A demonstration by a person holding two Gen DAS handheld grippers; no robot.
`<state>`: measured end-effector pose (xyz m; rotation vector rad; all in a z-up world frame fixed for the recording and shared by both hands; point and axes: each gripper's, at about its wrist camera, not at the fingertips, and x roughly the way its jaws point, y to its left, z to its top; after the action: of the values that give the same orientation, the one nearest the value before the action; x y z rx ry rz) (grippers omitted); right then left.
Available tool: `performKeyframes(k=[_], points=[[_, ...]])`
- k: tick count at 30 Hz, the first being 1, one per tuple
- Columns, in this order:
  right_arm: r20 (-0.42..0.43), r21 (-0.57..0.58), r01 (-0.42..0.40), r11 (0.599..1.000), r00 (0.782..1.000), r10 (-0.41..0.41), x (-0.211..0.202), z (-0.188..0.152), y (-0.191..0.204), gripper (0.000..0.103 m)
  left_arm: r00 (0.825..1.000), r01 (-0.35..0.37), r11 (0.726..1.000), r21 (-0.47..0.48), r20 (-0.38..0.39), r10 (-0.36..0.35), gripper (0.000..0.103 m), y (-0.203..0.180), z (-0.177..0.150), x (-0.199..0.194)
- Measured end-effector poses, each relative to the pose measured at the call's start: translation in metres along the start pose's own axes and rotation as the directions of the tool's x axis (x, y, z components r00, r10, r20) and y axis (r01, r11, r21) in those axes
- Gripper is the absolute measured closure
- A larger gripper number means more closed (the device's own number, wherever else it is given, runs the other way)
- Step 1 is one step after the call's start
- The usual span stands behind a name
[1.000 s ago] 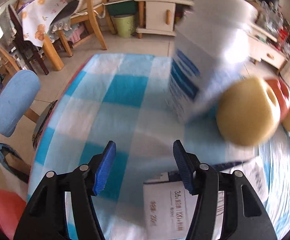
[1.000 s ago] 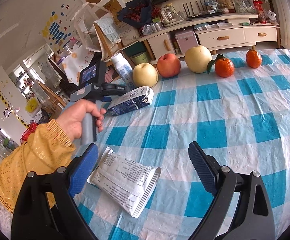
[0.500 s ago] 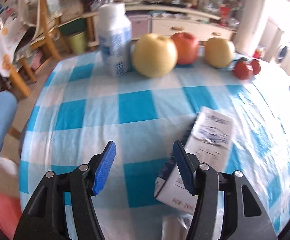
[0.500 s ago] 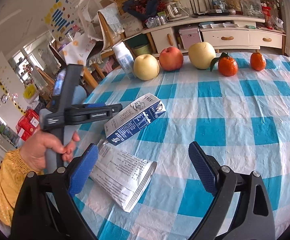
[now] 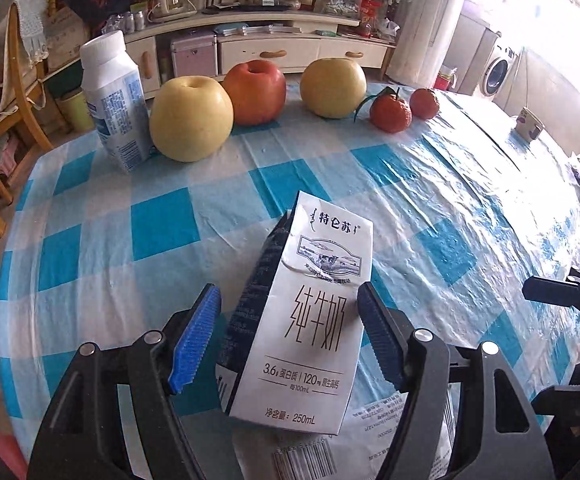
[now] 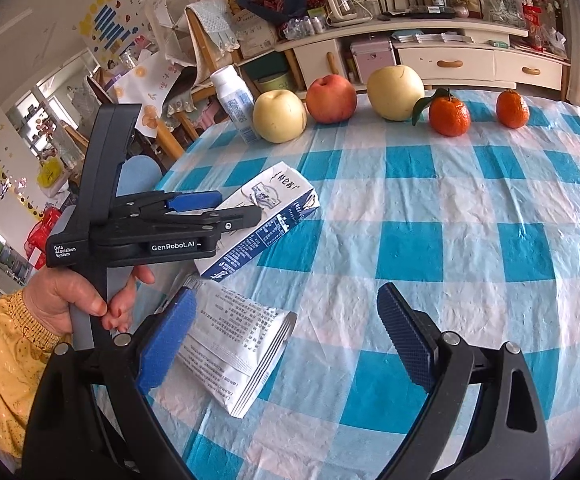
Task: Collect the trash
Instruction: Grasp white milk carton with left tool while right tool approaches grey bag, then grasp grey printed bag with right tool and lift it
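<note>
Swung round from the far left table corner since a second ago, left gripper [image 5: 285, 334] now over the lying milk carton [image 5: 302, 320], jaws just opened wider, blue pads either side of the carton with a gap on the left and the right pad just beside its edge, not pressing. Lies near the left edge of the table [image 6: 470, 208], white face up, printed "250mL" and "3.6" among Chinese characters; dark blue side panel with small print toward the right gripper. Just nearer, partly under the carton's near end, a flat white foil pouch [image 6: 233, 344] with fine text and a barcode. Wide open checked cloth to the right of both, bare to the table's right edge. Along the far edge, in a row left to right: white bottle [image 5: 113, 100] upright, yellow apple [image 5: 191, 118] touching it, red apple [image 5: 255, 92], yellow pear [image 5: 333, 88], two tangerines [image 5: 390, 113]. Small paper cup [image 5: 529, 128] at the far right edge. Right gripper [image 6: 285, 340] spread wide and empty, hovering over the pouch's right end. "GenRobot.AI" and "Data Acquisition System" readable on the left tool, held by a hand [image 6: 85, 300] in a yellow sleeve.
</note>
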<state>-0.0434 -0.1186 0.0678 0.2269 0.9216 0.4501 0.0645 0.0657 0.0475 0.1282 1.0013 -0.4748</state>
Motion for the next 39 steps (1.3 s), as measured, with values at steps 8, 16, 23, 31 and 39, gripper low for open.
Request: performKeyframes(k=[8,16,23,31,39], points=[[-0.038,-0.041,0.011,0.999,0.999,-0.013,0.007,-0.003,0.005,0.011,1.0,-0.013,0.999,0.034,0.004,0.012,0.031,-0.008,-0.006,-0.001],[-0.057,-0.049,0.015,0.999,0.998,-0.017,0.012,-0.004,0.007,0.011,0.993,-0.114,0.986,0.12,0.004,0.114,0.025,-0.02,-0.014,0.007],[-0.108,-0.074,0.013,0.997,0.994,-0.021,0.023,-0.009,0.012,0.011,0.99,-0.141,0.987,0.074,0.003,0.141,0.037,-0.016,-0.015,0.012],[-0.161,-0.161,-0.023,0.987,0.987,-0.003,0.036,-0.02,0.031,0.011,0.976,-0.195,0.978,-0.076,0.083,0.201,0.039,0.009,-0.022,-0.023],[-0.162,-0.352,0.011,0.936,0.984,-0.072,0.056,-0.03,0.061,0.011,0.955,-0.204,0.952,-0.226,0.169,0.245,0.039,0.036,-0.06,-0.085]])
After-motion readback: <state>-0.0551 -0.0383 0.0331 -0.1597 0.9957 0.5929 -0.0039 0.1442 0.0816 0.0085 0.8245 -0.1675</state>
